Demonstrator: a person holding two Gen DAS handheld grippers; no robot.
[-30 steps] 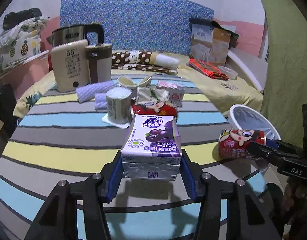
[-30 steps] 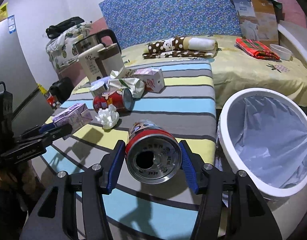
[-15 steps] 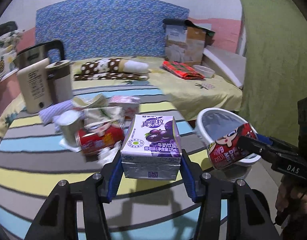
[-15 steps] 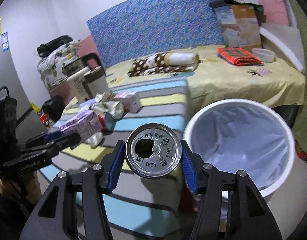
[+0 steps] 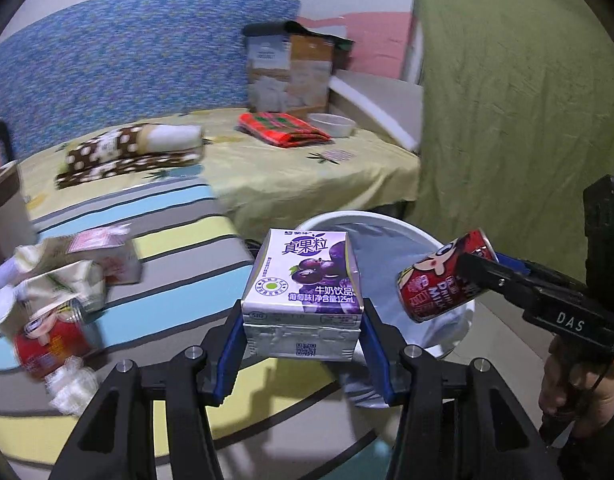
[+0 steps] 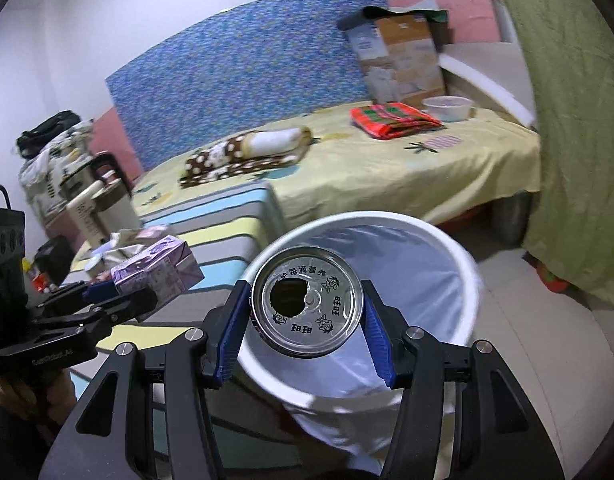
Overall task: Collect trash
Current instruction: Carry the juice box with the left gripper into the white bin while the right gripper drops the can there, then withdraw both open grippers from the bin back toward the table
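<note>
I note my left gripper (image 5: 303,332) clamped on a purple milk carton (image 5: 305,280), its blue pads (image 5: 232,350) pressed against both sides of the carton's lower part. The carton is upright and held off the striped table (image 5: 179,248), in front of the near rim of the white bin (image 6: 463,264).

My right gripper (image 6: 307,320) is clamped on a red drink can (image 5: 443,280); the can's opened top faces the right wrist camera. From that view the can sits over the bin's mouth, above its pale plastic liner (image 6: 419,288). In the left wrist view the can is tilted, held at the bin's right side.

Left of the bin, on the table, I record a second red can (image 5: 47,340), crumpled paper (image 5: 73,394), a crushed wrapper (image 5: 63,280) and a pink carton (image 5: 107,254), all blurred. Beyond the bin lies a bed (image 6: 387,168).
</note>
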